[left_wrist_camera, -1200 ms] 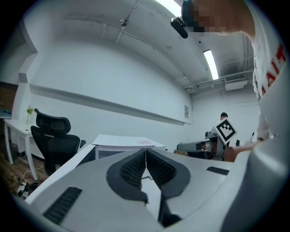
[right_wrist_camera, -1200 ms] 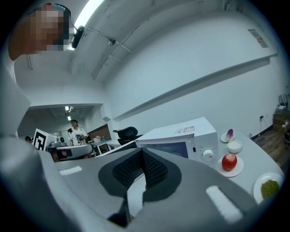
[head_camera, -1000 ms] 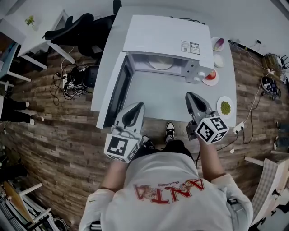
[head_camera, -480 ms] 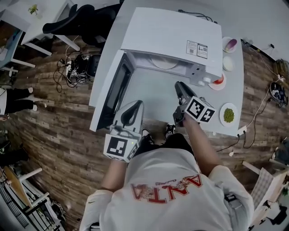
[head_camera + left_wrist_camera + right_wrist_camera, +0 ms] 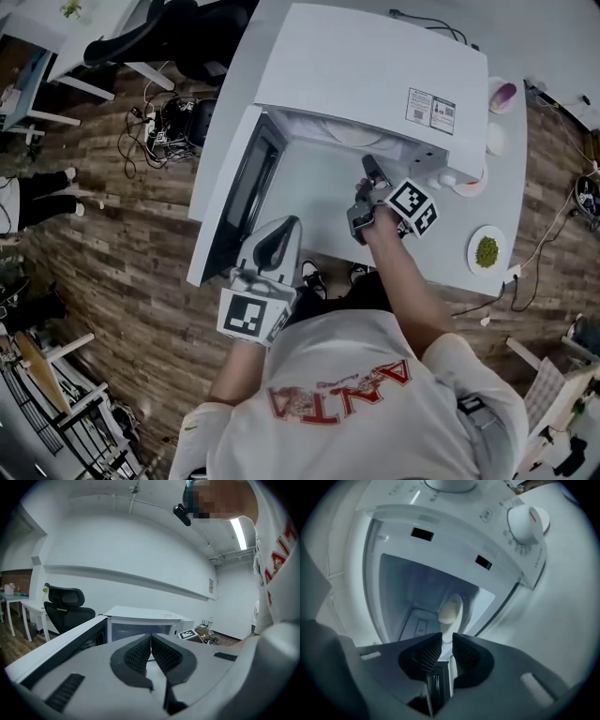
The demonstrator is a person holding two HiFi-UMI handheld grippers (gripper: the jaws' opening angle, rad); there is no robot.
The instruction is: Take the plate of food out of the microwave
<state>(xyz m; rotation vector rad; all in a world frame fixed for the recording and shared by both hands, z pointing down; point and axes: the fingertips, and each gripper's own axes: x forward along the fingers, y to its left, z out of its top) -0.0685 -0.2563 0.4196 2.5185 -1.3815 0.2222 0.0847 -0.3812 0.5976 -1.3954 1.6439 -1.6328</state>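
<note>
A white tabletop [image 5: 314,202] stands on a wood-plank floor [image 5: 122,244]. A white microwave [image 5: 370,75] sits on it toward the back, its door [image 5: 239,192] swung open on the left. To the right of the microwave, four small things lie in a row down the tabletop's right side. At the back is a small dish [image 5: 503,94] holding something purple, with a pale round piece [image 5: 495,139] just in front of it. Next comes a plate with something red [image 5: 472,183], partly hidden by the microwave's corner. Nearest the front edge is a white plate of green food [image 5: 487,251].
</note>
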